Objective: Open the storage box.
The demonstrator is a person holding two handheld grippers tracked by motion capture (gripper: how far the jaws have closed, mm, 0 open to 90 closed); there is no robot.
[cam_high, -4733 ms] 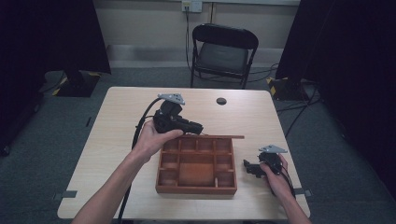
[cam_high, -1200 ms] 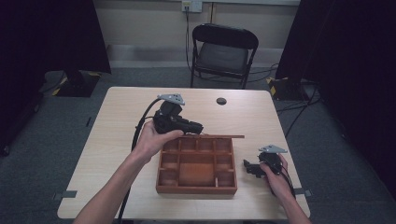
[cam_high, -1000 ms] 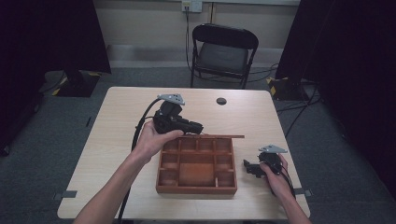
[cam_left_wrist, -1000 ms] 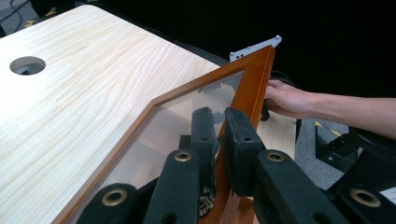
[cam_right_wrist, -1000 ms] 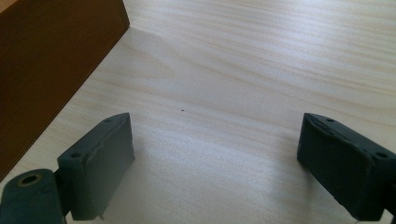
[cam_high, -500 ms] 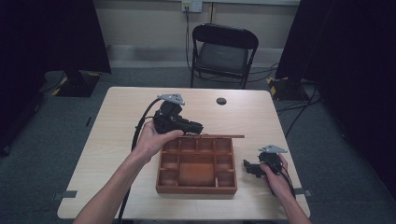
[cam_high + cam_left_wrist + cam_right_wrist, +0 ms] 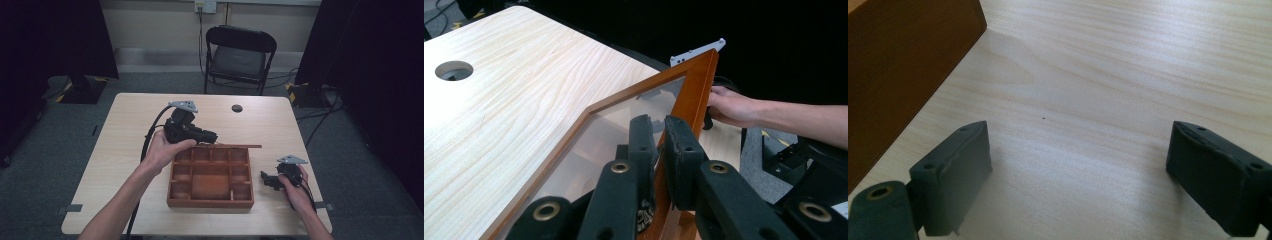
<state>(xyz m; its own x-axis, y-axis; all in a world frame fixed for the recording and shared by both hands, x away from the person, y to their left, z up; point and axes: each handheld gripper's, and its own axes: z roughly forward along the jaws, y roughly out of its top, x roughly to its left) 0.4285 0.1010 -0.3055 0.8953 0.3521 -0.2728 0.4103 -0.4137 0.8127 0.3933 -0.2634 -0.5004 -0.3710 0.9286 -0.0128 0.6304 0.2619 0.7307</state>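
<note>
We find the light wooden table [image 7: 125, 150] bearing an open, compartmented brown wooden box [image 7: 210, 177], its glass-paned lid [image 7: 696, 92] raised. The left gripper [image 7: 659, 145] is clenched on the lid frame. Right of the box, the right gripper [image 7: 1078, 175] rests released. Opening looks nearly complete.

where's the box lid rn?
The lid is open, standing up along the far edge of the wooden box at table centre in the high view, its frame pinched by the left hand-held gripper.
</note>
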